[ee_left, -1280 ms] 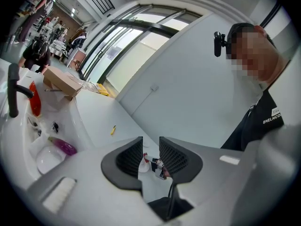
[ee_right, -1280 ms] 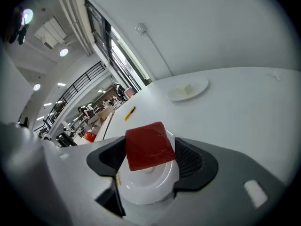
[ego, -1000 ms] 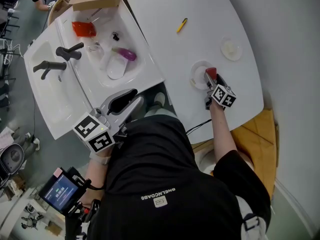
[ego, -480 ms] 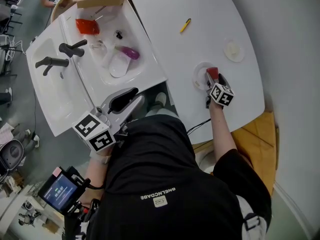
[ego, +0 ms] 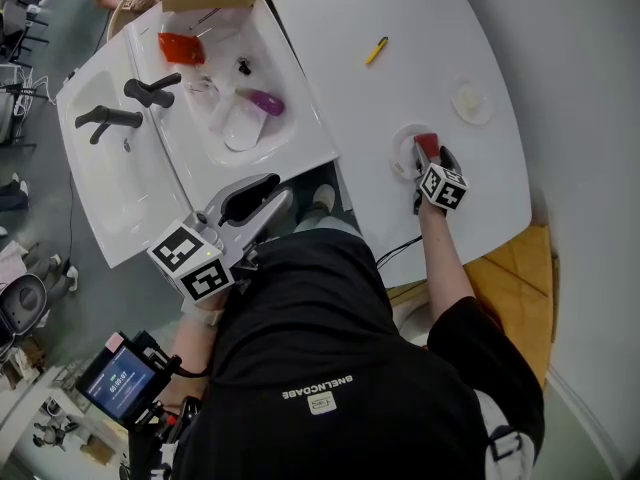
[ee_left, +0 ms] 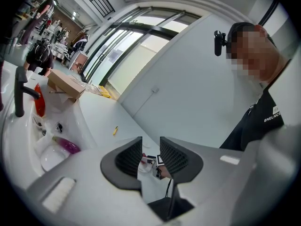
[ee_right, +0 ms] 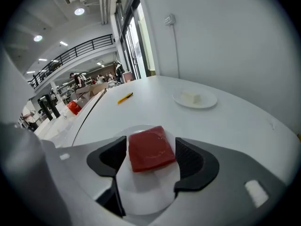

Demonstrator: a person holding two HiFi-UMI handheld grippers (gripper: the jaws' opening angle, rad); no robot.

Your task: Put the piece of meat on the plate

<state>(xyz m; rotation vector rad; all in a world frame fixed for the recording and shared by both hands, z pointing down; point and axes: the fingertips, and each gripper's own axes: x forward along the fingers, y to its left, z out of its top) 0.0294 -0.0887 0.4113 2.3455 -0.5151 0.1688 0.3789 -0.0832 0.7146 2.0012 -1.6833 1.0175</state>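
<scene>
Placing step, near its end: right gripper (ee_right: 151, 142) pitched down over the small round white plate (ee_right: 146, 192) on the white counter (ee_right: 225, 126), jaws wide with the red square slab of meat (ee_right: 148, 150) between them, pads against its two sides. Meat sits over plate centre, seemingly at or just above its surface. Left gripper (ee_left: 150, 150) idle at 8 o'clock of the plate, jaws narrowly apart, empty. Next, as I judge: settle the slab flat, open further, back off without dragging it.
</scene>
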